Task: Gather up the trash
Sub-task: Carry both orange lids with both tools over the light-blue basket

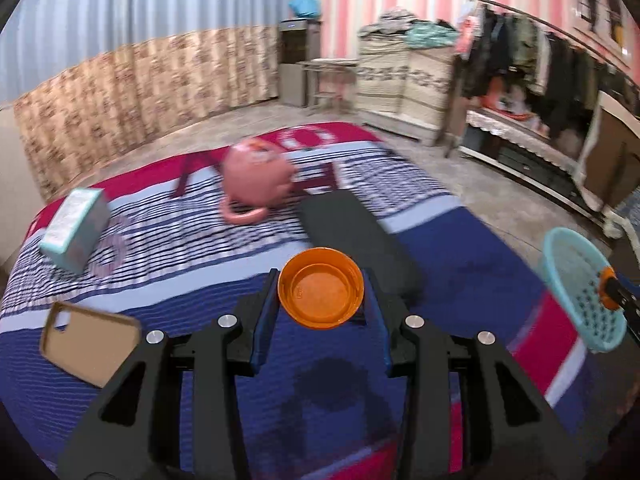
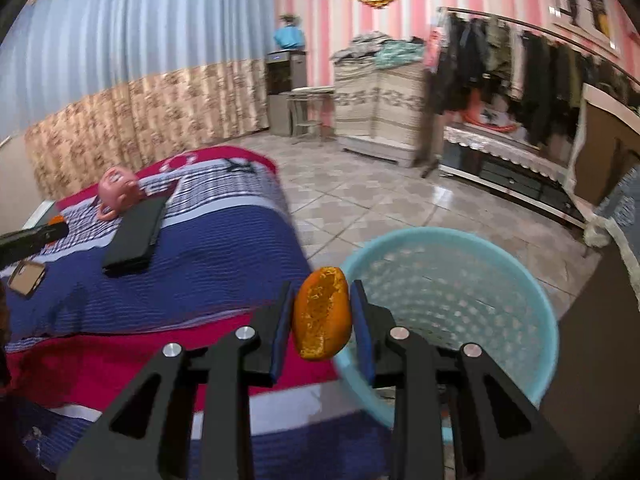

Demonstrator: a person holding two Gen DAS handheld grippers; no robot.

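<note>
The left gripper [image 1: 321,304] clamps an orange lid [image 1: 321,288] between its blue pads [image 1: 264,320], open side facing the camera, both jaws touching the rim. It is tilted downward above the striped bedspread [image 1: 200,280], the landmark for all that follows. Lying on the bedspread are a black rectangular case [image 1: 356,236] just beyond the lid, a pink teapot-shaped toy [image 1: 254,182] farther back, a pale blue carton [image 1: 74,230] on the left part, and a tan phone case [image 1: 90,346] near the left jaw. The right gripper [image 2: 322,316] is narrowed on a piece of orange peel [image 2: 322,312], held upright between its pads, pith toward the camera. It is tilted downward at the bedspread's edge, just beside the rim of a turquoise perforated basket [image 2: 460,304], which stands off the bedspread over the tiled floor [image 2: 360,208]. The peel is near the basket's rim, outside it.
</note>
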